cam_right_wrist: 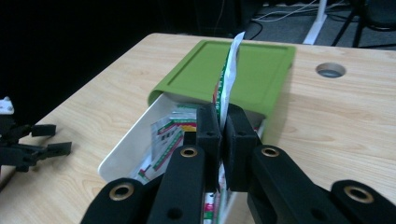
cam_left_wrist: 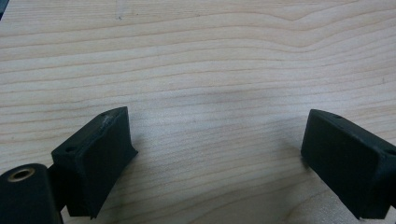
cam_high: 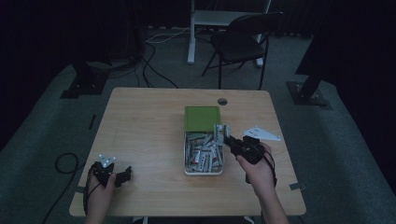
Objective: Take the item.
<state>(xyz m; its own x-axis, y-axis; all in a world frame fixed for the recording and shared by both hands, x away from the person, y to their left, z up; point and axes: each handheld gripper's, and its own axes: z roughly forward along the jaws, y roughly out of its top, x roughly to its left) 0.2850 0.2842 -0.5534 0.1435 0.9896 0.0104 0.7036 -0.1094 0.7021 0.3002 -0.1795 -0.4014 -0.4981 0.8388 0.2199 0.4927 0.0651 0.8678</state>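
Note:
A white box (cam_high: pixel 203 171) stands right of the table's middle, its green lid (cam_high: pixel 202 118) slid back over the far end. Several white sachets (cam_high: pixel 201 154) with red and green print lie inside. My right gripper (cam_high: pixel 228 139) hovers over the box's right rim, shut on one thin sachet (cam_high: pixel 218 132). In the right gripper view this sachet (cam_right_wrist: pixel 228 74) stands on edge between the pressed pads of the right gripper (cam_right_wrist: pixel 223 116), in front of the green lid (cam_right_wrist: pixel 252 70). My left gripper (cam_high: pixel 125 174) rests near the front left corner. Its pads (cam_left_wrist: pixel 109 140) stand wide apart over bare wood.
A round cable hole (cam_high: pixel 222 101) sits in the table behind the lid. A folding chair (cam_high: pixel 243 42) and a white desk leg (cam_high: pixel 191 32) stand beyond the far edge. Cables lie on the floor (cam_high: pixel 154 60). The table's left half (cam_high: pixel 140 126) is bare wood.

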